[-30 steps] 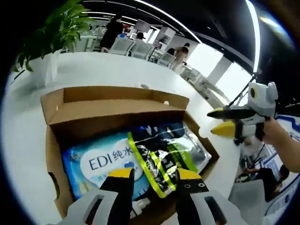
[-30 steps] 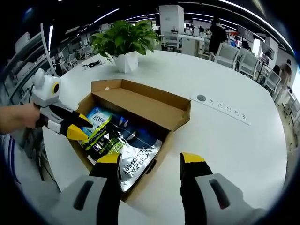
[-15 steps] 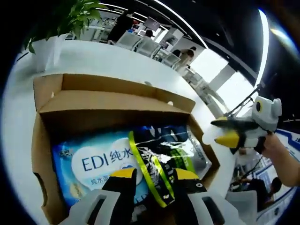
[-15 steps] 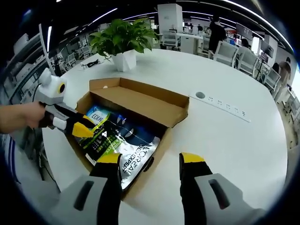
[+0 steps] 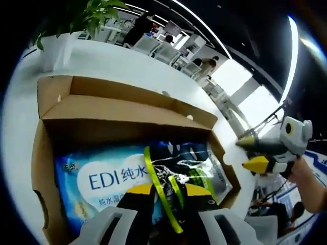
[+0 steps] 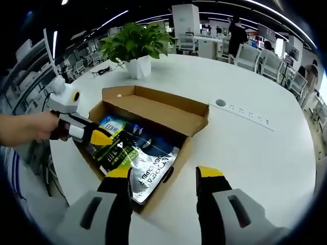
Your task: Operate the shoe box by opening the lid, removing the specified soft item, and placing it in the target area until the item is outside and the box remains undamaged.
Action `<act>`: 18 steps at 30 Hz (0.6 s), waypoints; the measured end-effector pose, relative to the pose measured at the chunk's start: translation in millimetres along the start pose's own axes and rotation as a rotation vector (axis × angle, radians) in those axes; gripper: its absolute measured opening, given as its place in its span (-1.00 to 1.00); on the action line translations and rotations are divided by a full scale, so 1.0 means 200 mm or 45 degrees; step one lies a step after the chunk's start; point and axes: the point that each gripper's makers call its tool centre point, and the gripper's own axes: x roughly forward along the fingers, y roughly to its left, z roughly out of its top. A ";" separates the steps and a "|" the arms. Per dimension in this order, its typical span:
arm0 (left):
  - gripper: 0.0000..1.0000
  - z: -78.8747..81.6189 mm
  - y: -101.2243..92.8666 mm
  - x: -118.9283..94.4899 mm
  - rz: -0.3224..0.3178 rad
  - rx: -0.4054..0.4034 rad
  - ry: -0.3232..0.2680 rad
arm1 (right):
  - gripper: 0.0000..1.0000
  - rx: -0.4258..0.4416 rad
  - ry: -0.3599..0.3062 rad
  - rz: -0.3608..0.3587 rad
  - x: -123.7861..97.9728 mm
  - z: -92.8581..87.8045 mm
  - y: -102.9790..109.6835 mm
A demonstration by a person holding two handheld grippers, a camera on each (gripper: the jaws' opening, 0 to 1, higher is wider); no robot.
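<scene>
With the shoe box (image 6: 153, 115) lid open, we bring our left gripper (image 5: 168, 190), jaws spread, around the green-striped pouch (image 5: 176, 178) inside it, needing next a gentle pinch and lift, while our right gripper (image 6: 163, 176) waits open-jawed.

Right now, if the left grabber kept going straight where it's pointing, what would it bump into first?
Most likely the black packet with green stripes lying in the open shoe box. The left gripper has its jaws right at that packet, though the exact depth is hard to judge.

Left gripper (image 5: 170, 190) reached forward with jaws narrowly parted, gripped by a hand (image 6: 25, 131); right gripper (image 6: 164, 172) hovered with jaws wide apart.
</scene>
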 end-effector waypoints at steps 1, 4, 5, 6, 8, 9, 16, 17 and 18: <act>-0.60 0.00 0.00 0.00 0.002 -0.001 -0.001 | -0.08 0.012 -0.011 0.019 -0.01 0.01 0.01; -0.61 0.00 0.01 0.00 0.002 -0.010 -0.004 | -0.09 0.101 -0.047 0.100 -0.01 0.02 0.04; -0.61 0.01 0.01 -0.01 0.006 -0.011 -0.007 | -0.09 0.133 -0.064 0.128 -0.02 0.03 0.05; -0.62 0.01 0.01 -0.01 0.008 -0.010 -0.008 | -0.09 0.162 -0.068 0.143 -0.02 0.04 0.05; -0.63 0.01 0.02 -0.01 0.010 -0.011 -0.009 | -0.08 0.220 -0.083 0.177 -0.05 0.04 0.08; -0.63 0.01 0.02 -0.01 0.011 -0.011 -0.009 | -0.08 0.227 -0.089 0.176 -0.06 0.04 0.07; -0.66 -0.01 0.00 -0.01 0.012 -0.007 0.001 | -0.07 0.237 -0.087 0.185 -0.10 0.02 0.08; -0.67 -0.01 0.00 -0.01 0.010 -0.008 0.003 | -0.07 0.236 -0.088 0.185 -0.11 0.01 0.08; -0.67 -0.01 0.00 -0.01 0.009 -0.010 0.004 | -0.07 0.234 -0.087 0.184 -0.11 0.01 0.08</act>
